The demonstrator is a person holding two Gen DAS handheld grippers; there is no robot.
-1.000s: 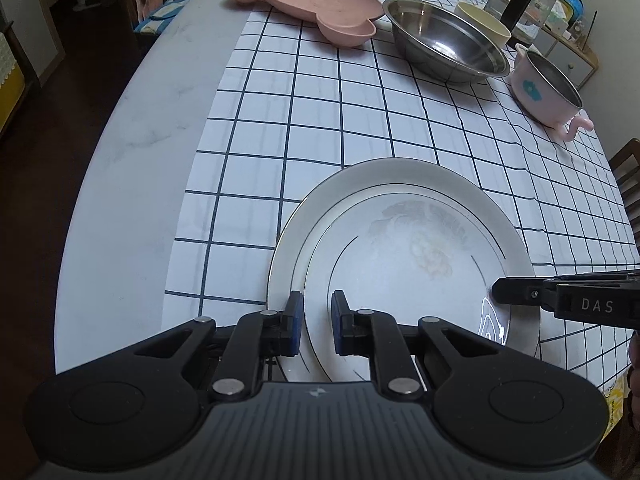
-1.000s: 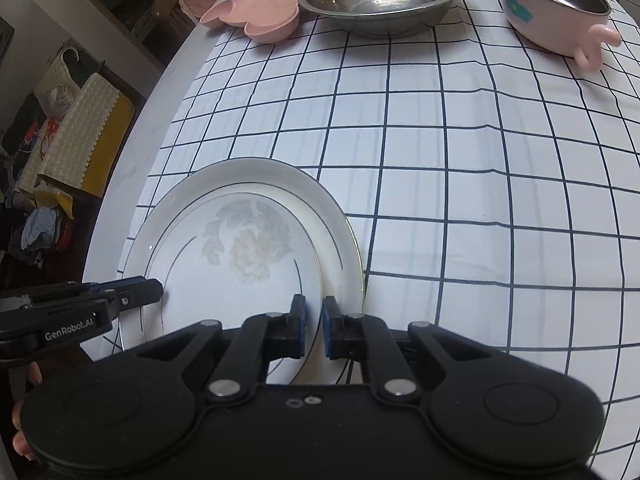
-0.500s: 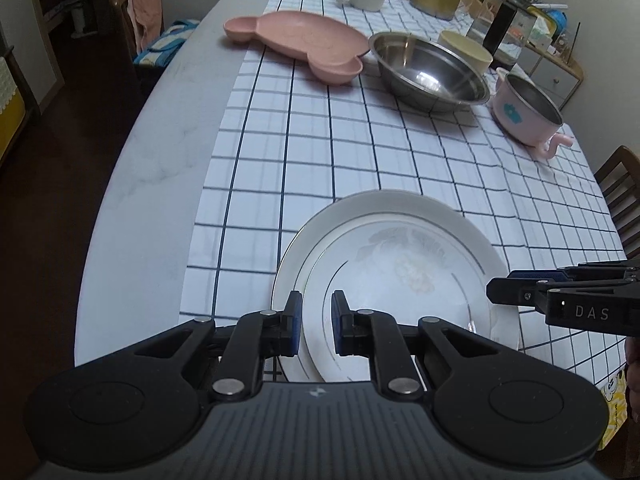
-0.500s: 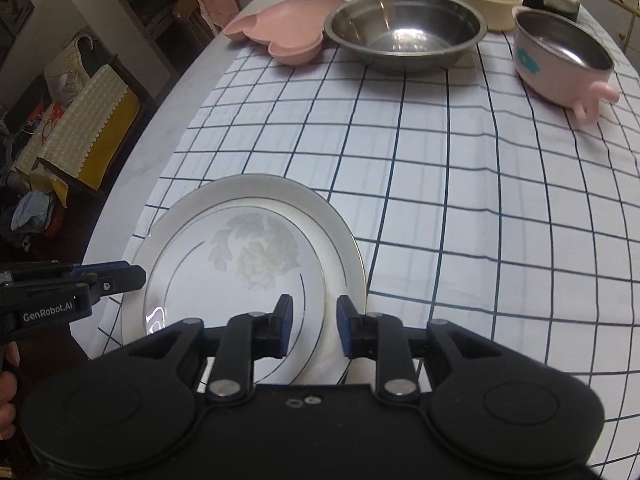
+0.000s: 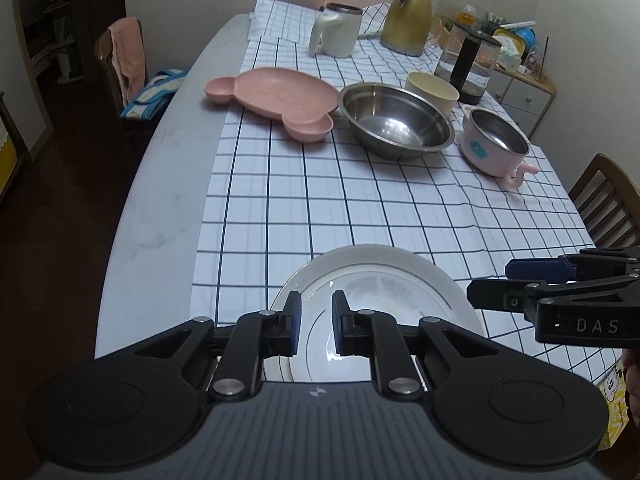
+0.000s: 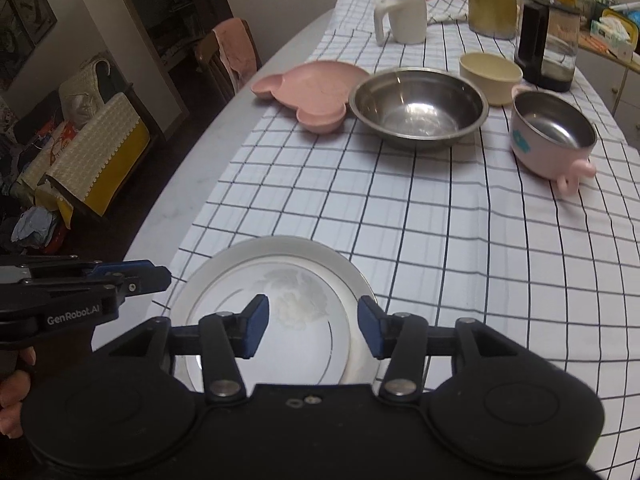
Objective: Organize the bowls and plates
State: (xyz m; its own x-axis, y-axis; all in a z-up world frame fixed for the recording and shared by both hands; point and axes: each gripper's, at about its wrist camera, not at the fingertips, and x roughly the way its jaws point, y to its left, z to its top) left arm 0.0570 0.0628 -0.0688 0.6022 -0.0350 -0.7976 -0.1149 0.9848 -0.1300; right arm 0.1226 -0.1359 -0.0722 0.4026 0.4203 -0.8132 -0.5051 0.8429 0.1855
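Two white floral plates [image 5: 384,288] lie stacked at the near edge of the checked tablecloth, also in the right wrist view [image 6: 280,292]. My left gripper [image 5: 313,322] hovers above the stack's near left rim, fingers a little apart and empty. My right gripper [image 6: 313,330] is wide open above the stack, empty; it shows from the side in the left view [image 5: 520,284]. Farther back stand a pink bear-shaped plate [image 5: 276,100], a steel bowl [image 5: 396,120], a cream bowl [image 5: 432,88] and a pink handled pot [image 5: 494,144].
A white jug [image 5: 336,30], a gold kettle [image 5: 410,12] and a glass carafe [image 5: 466,64] stand at the table's far end. Chairs stand at the left [image 5: 124,64] and right [image 5: 608,200]. A bare marble strip [image 5: 160,200] runs along the left edge.
Both grippers have let go of the plate rim, opened and lifted back from the stack. The right opened wide, the left slightly. The plates stay on the table.
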